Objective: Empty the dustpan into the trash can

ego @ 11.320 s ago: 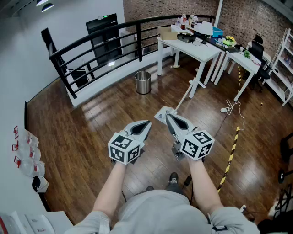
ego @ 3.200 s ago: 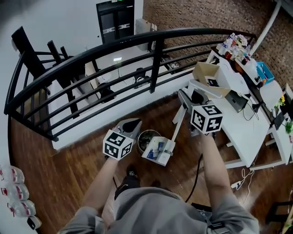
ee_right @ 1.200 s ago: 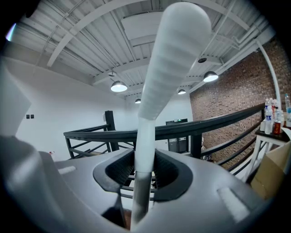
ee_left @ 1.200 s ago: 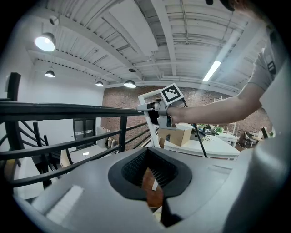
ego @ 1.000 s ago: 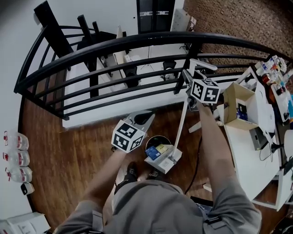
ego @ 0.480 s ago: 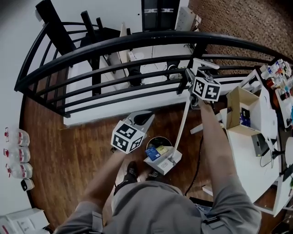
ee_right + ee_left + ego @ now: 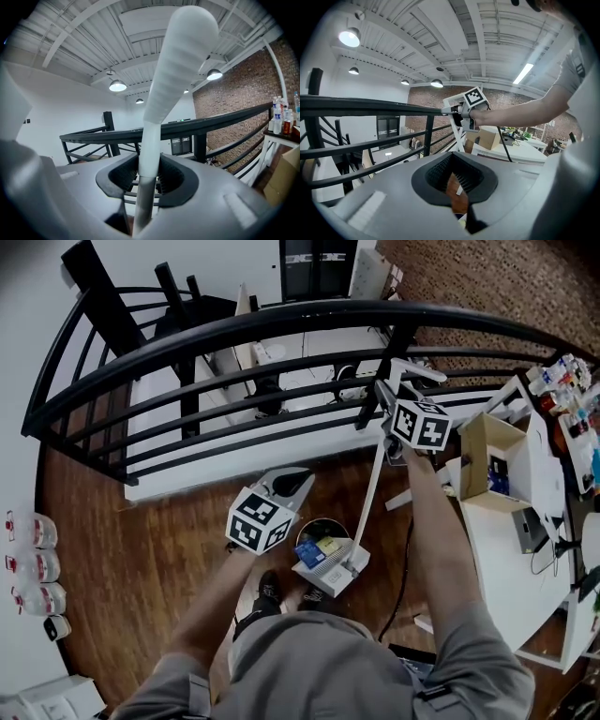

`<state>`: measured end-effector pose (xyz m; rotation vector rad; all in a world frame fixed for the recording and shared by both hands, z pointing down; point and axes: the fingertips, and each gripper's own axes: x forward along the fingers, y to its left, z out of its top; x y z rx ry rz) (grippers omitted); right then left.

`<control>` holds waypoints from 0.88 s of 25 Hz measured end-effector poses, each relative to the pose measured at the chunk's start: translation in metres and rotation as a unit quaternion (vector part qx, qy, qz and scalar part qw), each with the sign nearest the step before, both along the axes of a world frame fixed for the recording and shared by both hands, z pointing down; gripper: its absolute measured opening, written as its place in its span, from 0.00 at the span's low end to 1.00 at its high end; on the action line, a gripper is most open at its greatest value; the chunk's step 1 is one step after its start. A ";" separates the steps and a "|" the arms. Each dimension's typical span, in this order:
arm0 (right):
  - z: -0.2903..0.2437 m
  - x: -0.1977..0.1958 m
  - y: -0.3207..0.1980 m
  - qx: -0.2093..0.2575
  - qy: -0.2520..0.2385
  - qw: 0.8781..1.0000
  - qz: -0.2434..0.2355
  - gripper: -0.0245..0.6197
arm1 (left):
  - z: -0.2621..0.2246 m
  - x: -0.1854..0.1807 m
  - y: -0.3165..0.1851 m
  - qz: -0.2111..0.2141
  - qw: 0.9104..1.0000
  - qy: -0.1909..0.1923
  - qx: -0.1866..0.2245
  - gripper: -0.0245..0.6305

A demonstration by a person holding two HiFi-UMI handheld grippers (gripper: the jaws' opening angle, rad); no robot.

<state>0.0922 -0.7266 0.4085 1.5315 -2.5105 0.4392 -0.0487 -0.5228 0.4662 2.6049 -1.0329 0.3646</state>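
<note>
My right gripper (image 7: 384,397) is clamped on the dustpan's white handle (image 7: 372,491); the dustpan (image 7: 339,568), carrying blue and yellow litter, hangs over the trash can (image 7: 312,525); my left gripper (image 7: 298,482) is closed and empty beside it; black railing (image 7: 234,329) stands just ahead; the litter's print is too small to read.

A loft-style office or lab mezzanine: black railing (image 7: 281,329) overlooking a lower level, brick wall (image 7: 487,277), wooden floor (image 7: 122,549), and a white table (image 7: 506,568) carrying a cardboard box (image 7: 487,465).
</note>
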 end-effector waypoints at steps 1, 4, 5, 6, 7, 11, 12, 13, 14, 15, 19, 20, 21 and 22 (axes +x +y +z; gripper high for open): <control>-0.002 0.001 0.003 0.001 0.000 1.000 0.001 0.23 | 0.000 0.002 0.001 0.004 1.000 0.001 0.001 0.05; -0.007 0.002 0.016 0.003 -0.002 1.000 0.003 0.23 | -0.001 0.006 0.006 0.015 1.000 0.004 0.002 0.05; -0.010 0.002 0.022 0.004 -0.002 1.000 0.004 0.23 | -0.002 0.006 0.009 0.018 1.000 0.005 0.002 0.05; -0.012 0.003 0.028 0.005 -0.002 1.000 0.006 0.23 | -0.002 0.006 0.012 0.022 1.000 0.005 0.003 0.05; -0.014 0.003 0.034 0.006 -0.002 1.000 0.007 0.23 | -0.003 0.006 0.014 0.026 1.000 0.006 0.004 0.05; -0.030 0.005 0.065 0.016 -0.003 1.000 0.009 0.23 | -0.007 0.009 0.024 0.043 0.999 0.009 0.010 0.05; -0.035 0.006 0.074 0.020 -0.005 1.000 0.010 0.23 | -0.008 0.009 0.026 0.048 0.999 0.010 0.010 0.04; -0.039 0.007 0.084 0.025 -0.006 1.000 0.011 0.23 | -0.008 0.010 0.029 0.054 0.998 0.010 0.011 0.05; -0.044 0.009 0.095 0.029 -0.008 0.999 0.012 0.23 | -0.009 0.011 0.032 0.061 0.998 0.011 0.011 0.05; -0.049 0.012 0.107 0.033 -0.010 0.999 0.014 0.23 | -0.009 0.013 0.036 0.068 0.998 0.012 0.011 0.05; -0.066 0.029 0.157 0.048 -0.019 0.998 0.022 0.23 | -0.010 0.024 0.051 0.098 0.995 0.015 0.010 0.04; -0.070 0.034 0.170 0.051 -0.022 0.998 0.024 0.23 | -0.011 0.027 0.055 0.106 0.994 0.016 0.010 0.05; -0.073 0.039 0.183 0.054 -0.024 0.998 0.027 0.23 | -0.011 0.030 0.059 0.113 0.993 0.016 0.011 0.05; -0.076 0.045 0.197 0.057 -0.027 0.998 0.030 0.23 | -0.011 0.034 0.063 0.120 0.993 0.016 0.011 0.05</control>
